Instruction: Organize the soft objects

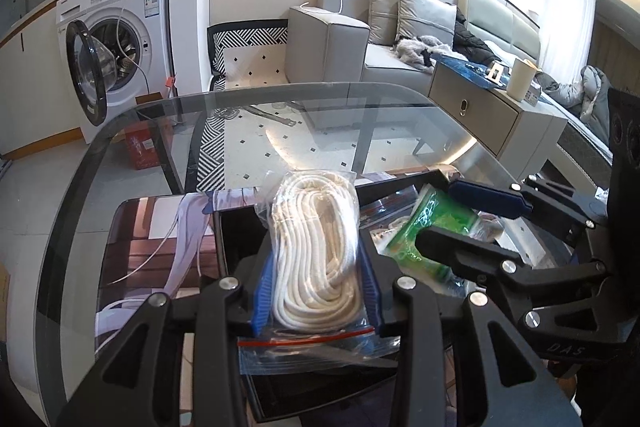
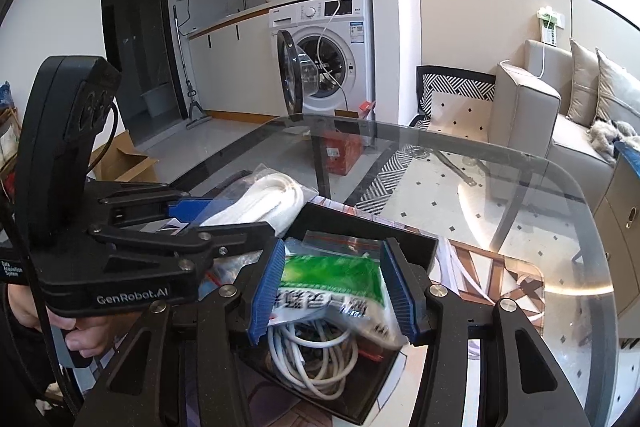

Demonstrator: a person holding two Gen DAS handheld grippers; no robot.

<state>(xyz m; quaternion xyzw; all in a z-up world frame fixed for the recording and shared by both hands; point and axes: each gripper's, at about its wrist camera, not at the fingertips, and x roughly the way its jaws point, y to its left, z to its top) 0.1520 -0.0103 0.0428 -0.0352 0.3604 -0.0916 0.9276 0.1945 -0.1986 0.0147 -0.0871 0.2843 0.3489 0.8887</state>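
My left gripper (image 1: 316, 267) is shut on a clear zip bag of coiled white rope (image 1: 316, 247), held above a black tray (image 1: 236, 239) on the glass table. The rope bag also shows in the right wrist view (image 2: 272, 199), with the left gripper (image 2: 188, 215) around it. My right gripper (image 2: 332, 291) is shut on a green and white packet (image 2: 332, 275) over the black tray (image 2: 416, 247). Under it lies a bag of white cable (image 2: 312, 359). In the left wrist view the right gripper (image 1: 460, 219) holds the green packet (image 1: 432, 223).
The round glass table (image 1: 120, 155) carries a printed mat (image 1: 140, 247) under the tray. Beyond its edge are a washing machine (image 1: 120, 39) with its door open, a grey sofa (image 1: 340, 35), a grey cabinet (image 1: 480, 111) and a red box (image 2: 340, 155) on the floor.
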